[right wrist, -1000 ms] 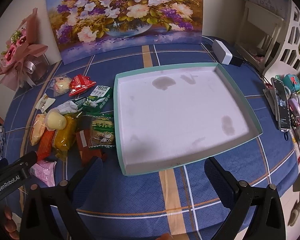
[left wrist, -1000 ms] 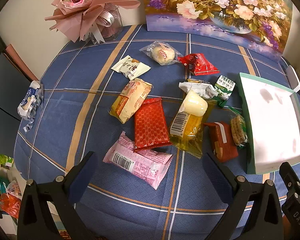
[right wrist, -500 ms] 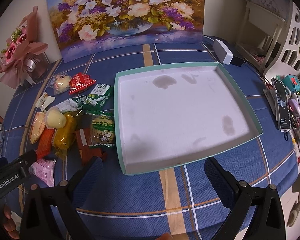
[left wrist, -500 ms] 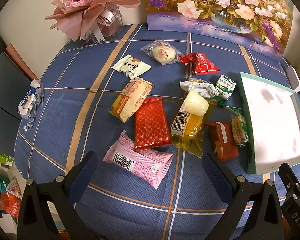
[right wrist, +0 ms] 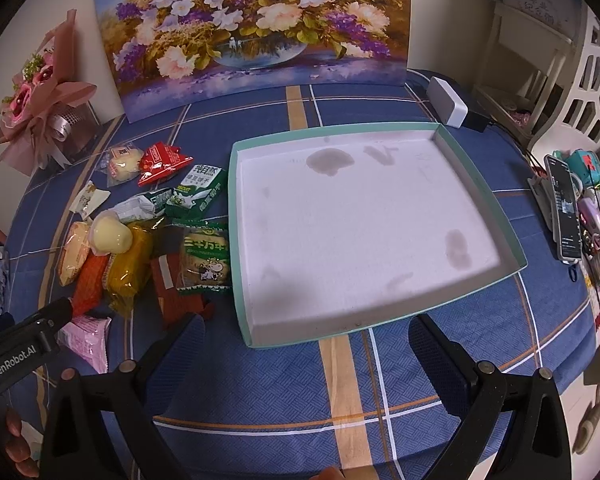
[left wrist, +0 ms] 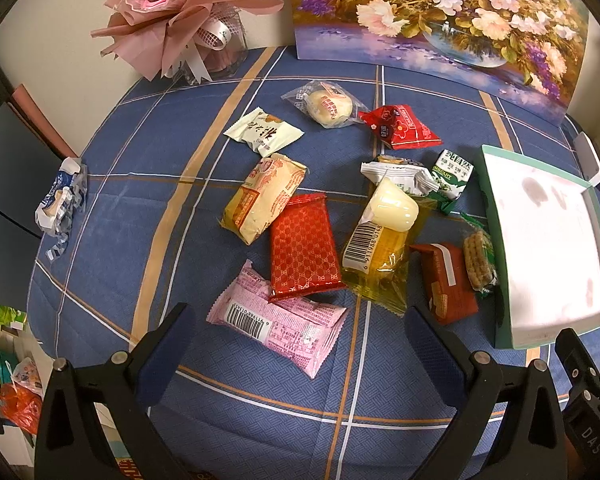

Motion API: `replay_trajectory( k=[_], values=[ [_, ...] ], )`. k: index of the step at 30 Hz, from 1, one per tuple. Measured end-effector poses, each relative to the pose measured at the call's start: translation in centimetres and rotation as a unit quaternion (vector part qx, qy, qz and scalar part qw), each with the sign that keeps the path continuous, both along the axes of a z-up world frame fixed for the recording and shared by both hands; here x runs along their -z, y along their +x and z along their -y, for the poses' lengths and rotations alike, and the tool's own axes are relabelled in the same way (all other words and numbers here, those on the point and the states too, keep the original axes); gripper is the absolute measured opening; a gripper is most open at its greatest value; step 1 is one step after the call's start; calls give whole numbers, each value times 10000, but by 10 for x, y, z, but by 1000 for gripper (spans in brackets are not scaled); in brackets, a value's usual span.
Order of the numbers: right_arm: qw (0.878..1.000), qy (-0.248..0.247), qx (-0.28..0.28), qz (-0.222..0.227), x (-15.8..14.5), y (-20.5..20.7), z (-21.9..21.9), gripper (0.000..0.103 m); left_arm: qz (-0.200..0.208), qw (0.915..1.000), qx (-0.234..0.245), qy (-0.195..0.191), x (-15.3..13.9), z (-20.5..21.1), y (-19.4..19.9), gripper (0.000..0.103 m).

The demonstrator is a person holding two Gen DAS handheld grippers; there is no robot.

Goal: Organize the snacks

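Several wrapped snacks lie on the blue plaid tablecloth. Nearest my left gripper [left wrist: 300,344] is a pink packet [left wrist: 278,320], with a red packet [left wrist: 304,248] and a yellow packet [left wrist: 380,252] behind it; a pale jelly cup [left wrist: 392,206] rests on the yellow one. My left gripper is open and holds nothing. A teal-rimmed tray [right wrist: 480,184] with a white, stained floor holds no snacks. My right gripper [right wrist: 306,348] hovers open at the tray's near edge. A green biscuit pack [right wrist: 204,260] lies against the tray's left wall.
A flower painting [right wrist: 252,28] leans at the table's back, a pink bouquet [left wrist: 184,12] at the back left. A crumpled wrapper [left wrist: 60,200] lies at the left edge. A white box [right wrist: 446,102], a phone [right wrist: 564,208] and small items sit to the right.
The views shifted only slightly; both grippers stay open and the snacks and tray have not moved.
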State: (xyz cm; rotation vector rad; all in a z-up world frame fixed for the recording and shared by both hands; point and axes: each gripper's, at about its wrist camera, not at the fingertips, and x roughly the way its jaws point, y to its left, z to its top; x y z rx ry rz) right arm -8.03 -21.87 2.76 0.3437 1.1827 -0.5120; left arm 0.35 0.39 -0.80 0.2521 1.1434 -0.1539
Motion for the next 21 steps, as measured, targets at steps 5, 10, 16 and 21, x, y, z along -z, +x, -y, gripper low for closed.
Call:
replay_trajectory(
  k=[5, 10, 16, 21],
  values=[
    [9999, 116, -86, 19, 1, 4, -2, 103, -75, 9997, -216, -90, 0, -6, 6, 103],
    [9976, 564, -406, 71, 7, 21, -15, 103, -259, 9951, -918, -271, 7, -34, 19, 103],
    [9920, 917, -854, -145, 24, 47, -34, 103, -743, 9825, -1601, -600, 28, -66, 31, 103],
    [9843, 1317, -1098, -430, 42, 58, -46, 103, -1283, 9690, -1917, -886, 47, -74, 32, 103]
  ],
)
